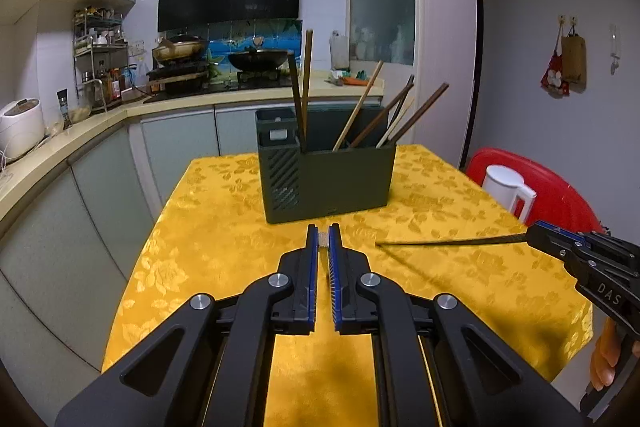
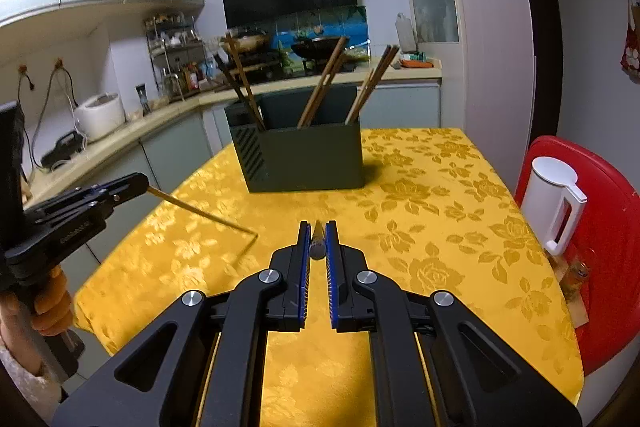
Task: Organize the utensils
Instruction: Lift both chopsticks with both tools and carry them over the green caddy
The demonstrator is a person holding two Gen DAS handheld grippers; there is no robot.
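A dark green utensil holder (image 1: 340, 183) (image 2: 308, 159) stands at the far side of the yellow-clothed table (image 1: 224, 227), with several chopsticks upright in its compartments. My left gripper (image 1: 323, 233) (image 2: 142, 183) is shut on the end of a light wooden chopstick (image 2: 204, 215), which slants down until its tip is at the cloth. My right gripper (image 2: 318, 229) (image 1: 534, 233) is shut on a dark chopstick (image 1: 448, 242), which reaches leftward just above the table. Both grippers hover in front of the holder, left and right of each other.
A white jug (image 1: 506, 191) (image 2: 552, 203) sits on a red stool (image 2: 608, 267) to the right of the table. A kitchen counter (image 1: 60, 147) with a rice cooker and stove runs along the left and back.
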